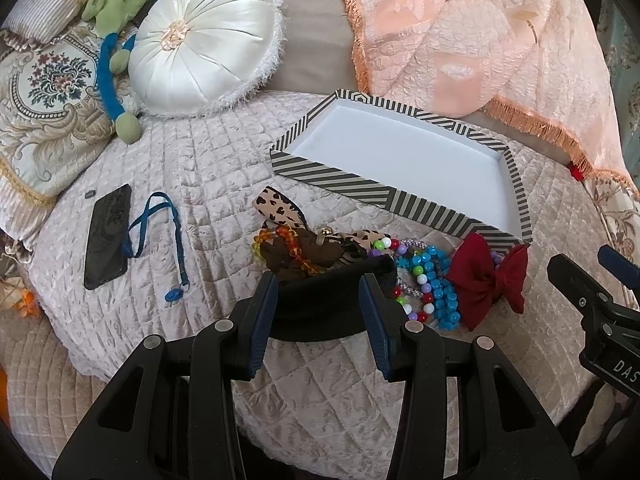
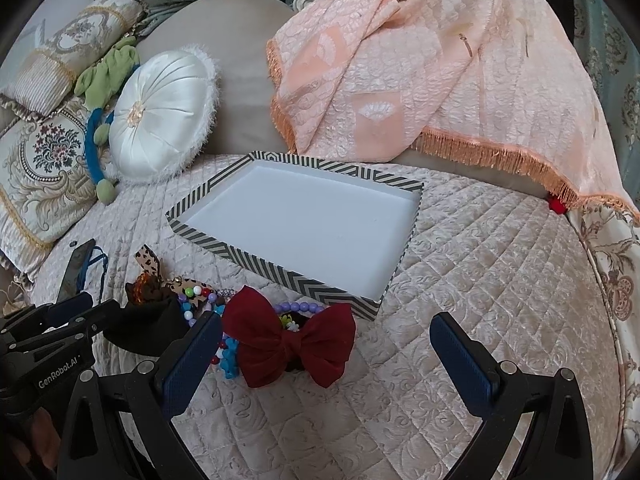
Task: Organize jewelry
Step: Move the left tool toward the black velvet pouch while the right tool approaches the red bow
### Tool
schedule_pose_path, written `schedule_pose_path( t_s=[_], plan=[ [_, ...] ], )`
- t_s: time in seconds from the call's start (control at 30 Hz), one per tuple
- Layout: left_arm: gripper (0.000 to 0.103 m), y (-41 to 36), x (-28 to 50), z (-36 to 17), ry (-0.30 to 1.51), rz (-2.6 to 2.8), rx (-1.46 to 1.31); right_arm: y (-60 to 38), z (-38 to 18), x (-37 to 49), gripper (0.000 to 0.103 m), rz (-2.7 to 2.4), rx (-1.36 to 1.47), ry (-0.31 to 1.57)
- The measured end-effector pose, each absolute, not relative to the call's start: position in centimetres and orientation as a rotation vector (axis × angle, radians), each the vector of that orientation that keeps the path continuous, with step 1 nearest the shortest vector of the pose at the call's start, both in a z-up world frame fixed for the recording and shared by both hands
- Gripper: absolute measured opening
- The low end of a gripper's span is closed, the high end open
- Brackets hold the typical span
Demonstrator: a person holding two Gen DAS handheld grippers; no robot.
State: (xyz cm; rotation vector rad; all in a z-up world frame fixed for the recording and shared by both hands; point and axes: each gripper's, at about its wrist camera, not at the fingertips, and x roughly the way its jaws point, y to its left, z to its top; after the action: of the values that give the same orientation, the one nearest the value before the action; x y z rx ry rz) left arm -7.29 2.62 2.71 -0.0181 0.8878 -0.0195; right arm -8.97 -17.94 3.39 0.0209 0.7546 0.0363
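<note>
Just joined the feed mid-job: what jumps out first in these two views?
The dark red velvet bow grabs the eye, lying at the near edge of a heap of colourful bead bracelets, in front of the striped, white-lined empty tray. The left gripper is closed on a black fabric piece beside that heap. A round white satin cushion sits behind, left.

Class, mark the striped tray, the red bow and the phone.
striped tray (image 2: 256, 276), right wrist view, near striped wall.
red bow (image 2: 290, 340), right wrist view, centre knot.
phone (image 1: 107, 236), left wrist view, dark screen.
</note>
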Motion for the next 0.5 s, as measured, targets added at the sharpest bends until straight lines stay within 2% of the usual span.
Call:
schedule_pose_path(
  t_s=[0.5],
  plan=[
    [0.042, 2.84, -7.3, 2.31, 0.893, -0.016, -0.017, -17.76, 2.81, -8.87, 0.103, 0.052, 0.032, 0.77]
  ],
)
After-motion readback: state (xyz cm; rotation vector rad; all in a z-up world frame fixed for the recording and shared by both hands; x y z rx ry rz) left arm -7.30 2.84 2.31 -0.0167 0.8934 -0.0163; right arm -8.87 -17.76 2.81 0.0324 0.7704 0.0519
